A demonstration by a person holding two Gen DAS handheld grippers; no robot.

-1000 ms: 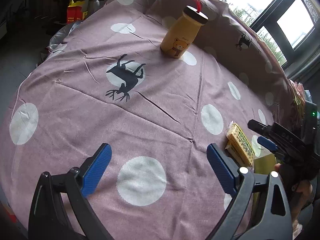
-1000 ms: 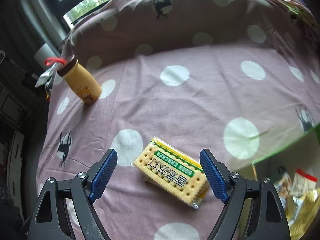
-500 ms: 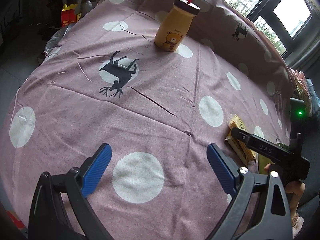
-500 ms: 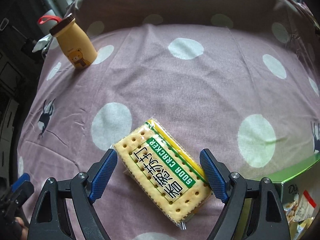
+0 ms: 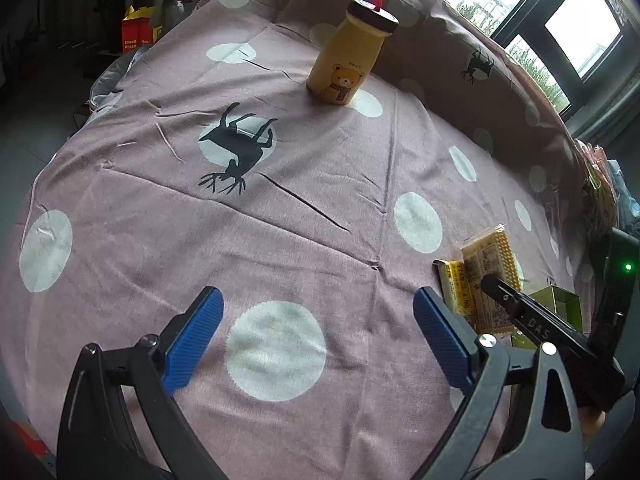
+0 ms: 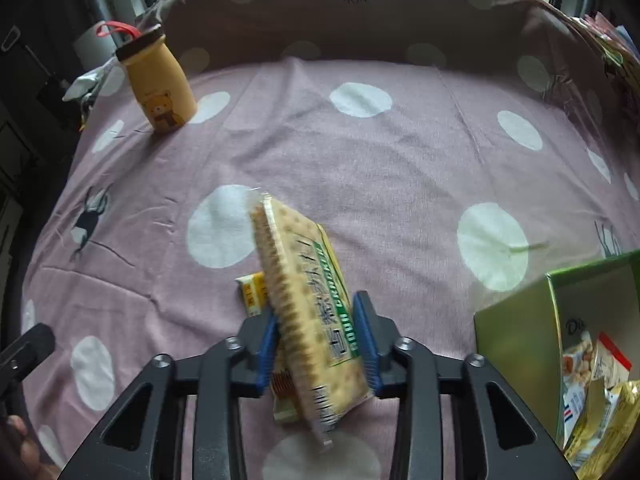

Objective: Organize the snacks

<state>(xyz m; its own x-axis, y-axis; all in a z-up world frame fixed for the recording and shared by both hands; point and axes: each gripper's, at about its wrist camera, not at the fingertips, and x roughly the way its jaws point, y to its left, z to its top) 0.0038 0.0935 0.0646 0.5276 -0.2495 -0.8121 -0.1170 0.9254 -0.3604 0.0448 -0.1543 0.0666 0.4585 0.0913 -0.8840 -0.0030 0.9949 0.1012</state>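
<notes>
Cracker pack (image 6: 308,300): you see a long clear-wrapped stack of pale soda crackers with a green label band, tipped up on its edge, tilting left, near the middle of the scene.
Second pack (image 6: 253,294): a smaller yellow packet lies flat just left of and partly under the cracker pack.
Snack box (image 6: 516,344): green, open, near right, with several wrapped snacks inside.
</notes>
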